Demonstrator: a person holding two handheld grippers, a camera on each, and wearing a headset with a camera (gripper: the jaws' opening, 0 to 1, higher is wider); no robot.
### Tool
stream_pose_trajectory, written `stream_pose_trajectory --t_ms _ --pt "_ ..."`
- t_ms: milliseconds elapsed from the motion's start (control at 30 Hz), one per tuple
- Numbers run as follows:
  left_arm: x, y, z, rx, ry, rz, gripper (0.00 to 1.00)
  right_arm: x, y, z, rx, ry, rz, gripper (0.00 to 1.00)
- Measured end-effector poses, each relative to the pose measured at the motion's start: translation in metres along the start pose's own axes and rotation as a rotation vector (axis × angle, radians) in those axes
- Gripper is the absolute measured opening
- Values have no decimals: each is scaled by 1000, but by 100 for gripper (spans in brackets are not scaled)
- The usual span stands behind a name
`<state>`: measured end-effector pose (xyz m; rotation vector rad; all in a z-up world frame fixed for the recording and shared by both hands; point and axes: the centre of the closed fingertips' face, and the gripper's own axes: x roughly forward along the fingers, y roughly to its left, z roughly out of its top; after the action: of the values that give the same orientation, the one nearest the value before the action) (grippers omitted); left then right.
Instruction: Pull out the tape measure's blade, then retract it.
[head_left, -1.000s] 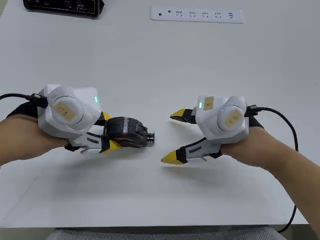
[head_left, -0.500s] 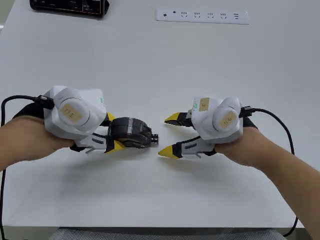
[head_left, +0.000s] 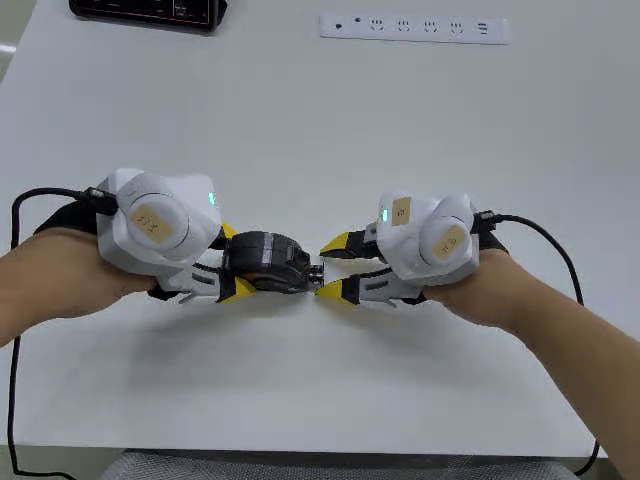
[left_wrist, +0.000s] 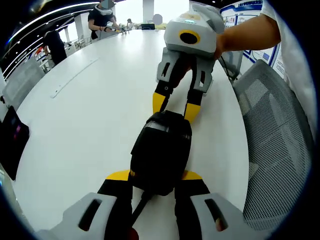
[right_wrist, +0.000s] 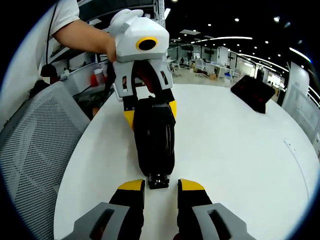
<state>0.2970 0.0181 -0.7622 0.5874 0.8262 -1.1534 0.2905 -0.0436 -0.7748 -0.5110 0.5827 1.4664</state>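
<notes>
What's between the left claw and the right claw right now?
The black tape measure: the left claw grips its body, and its blade tip sits between the right claw and its open jaws, as the right gripper view shows.

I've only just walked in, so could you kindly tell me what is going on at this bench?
A person works at a white table with a handheld gripper in each hand. The left gripper is clamped on a black, rounded tape measure. The right gripper has its yellow-tipped jaws open on either side of the small dark hook at the blade's end, not yet gripping it. The blade is not yet pulled out.
</notes>
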Motion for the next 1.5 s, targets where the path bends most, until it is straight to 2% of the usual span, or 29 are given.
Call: stream_pose_trajectory --t_ms 500,1000,1133,1500 --pt "0 0 0 1 2 -3 27 6 2 1 -35 -5 18 13" --pt "0 0 0 5 6 0 27 8 2 2 -25 -11 20 11" --pt "0 0 0 24 12 5 27 7 2 2 -20 -9 18 10" --pt "-1 0 -1 25 21 1 26 6 2 1 -30 6 21 10"
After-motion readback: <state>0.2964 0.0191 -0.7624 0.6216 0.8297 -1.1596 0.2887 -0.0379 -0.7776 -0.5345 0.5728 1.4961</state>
